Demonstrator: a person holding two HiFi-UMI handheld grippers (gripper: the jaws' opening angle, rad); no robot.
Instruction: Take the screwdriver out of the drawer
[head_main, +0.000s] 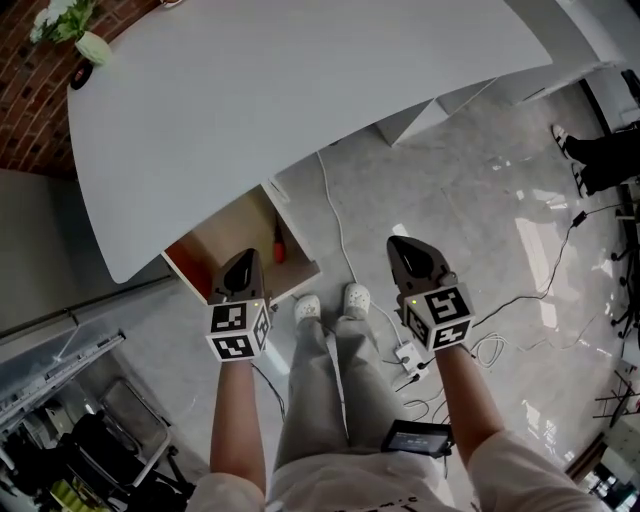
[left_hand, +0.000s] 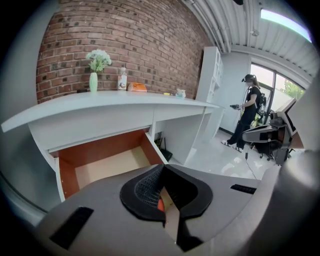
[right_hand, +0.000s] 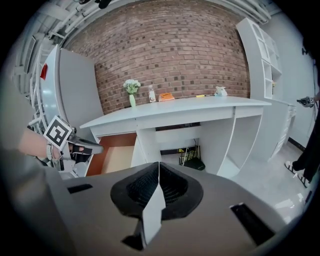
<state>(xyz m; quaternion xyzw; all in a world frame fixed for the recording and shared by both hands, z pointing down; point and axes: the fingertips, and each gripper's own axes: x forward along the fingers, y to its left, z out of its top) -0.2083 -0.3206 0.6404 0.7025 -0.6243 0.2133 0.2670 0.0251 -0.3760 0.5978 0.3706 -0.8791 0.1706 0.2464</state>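
Drawer open, screwdriver untouched inside.
Left gripper hovered above it, jaws pressed together, probably lining up; right gripper, likewise closed, hung aside.

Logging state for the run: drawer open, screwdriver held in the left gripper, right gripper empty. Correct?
One thing is wrong. The screwdriver is not held in the left gripper. It lies inside the open drawer, beside that gripper, as the head view shows. The rest holds: the drawer is open and the right gripper is empty.

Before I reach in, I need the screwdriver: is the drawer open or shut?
Open: the drawer is pulled out, the screwdriver lying inside.
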